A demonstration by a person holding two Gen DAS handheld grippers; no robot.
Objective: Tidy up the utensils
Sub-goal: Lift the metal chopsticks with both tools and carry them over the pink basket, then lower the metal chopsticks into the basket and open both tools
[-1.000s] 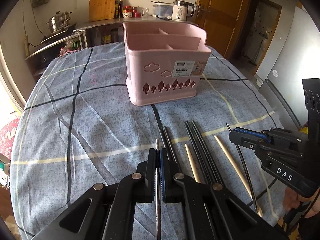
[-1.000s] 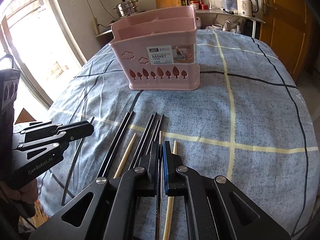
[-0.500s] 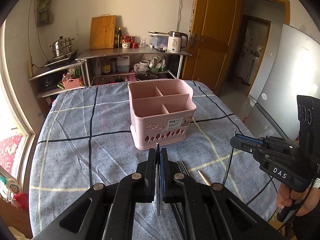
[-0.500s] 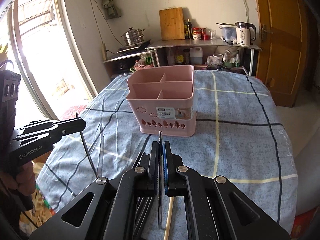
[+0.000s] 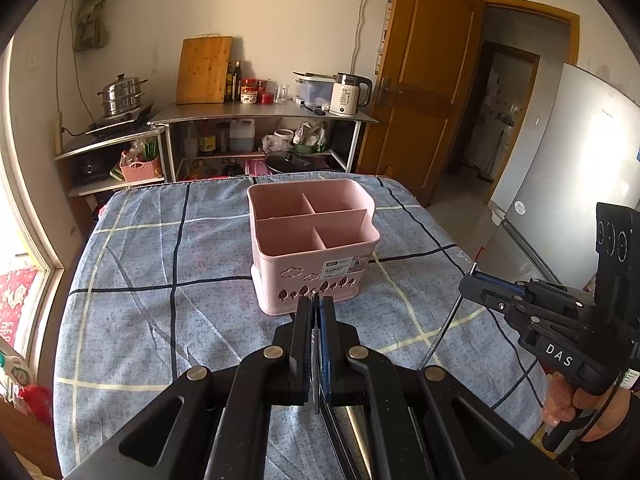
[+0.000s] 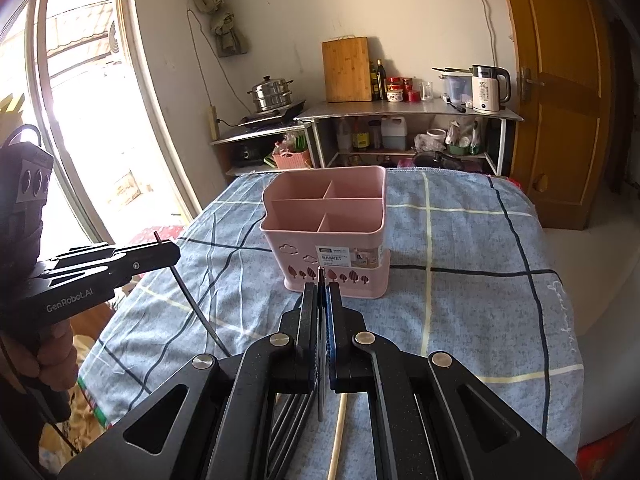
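Observation:
A pink utensil basket (image 5: 312,240) with several empty compartments stands on the blue checked tablecloth; it also shows in the right wrist view (image 6: 330,232). My left gripper (image 5: 316,308) is shut on a thin metal chopstick (image 5: 315,360), held well above the table. My right gripper (image 6: 320,292) is shut on another metal chopstick (image 6: 320,360); in the left wrist view that gripper (image 5: 474,278) shows at the right with its chopstick (image 5: 444,324) hanging down. The left gripper (image 6: 170,254) and its chopstick (image 6: 196,304) show at the left of the right wrist view. Both grippers are short of the basket.
Dark chopsticks (image 6: 294,420) and a wooden chopstick (image 6: 338,436) lie on the cloth (image 5: 160,312) under the grippers. Behind the table is a metal shelf (image 5: 260,112) with a kettle, jars and a cutting board. A fridge (image 5: 568,184) stands to the right.
Both grippers have lifted their metal chopsticks off the table and risen high. The basket now looks smaller and is seen from above.

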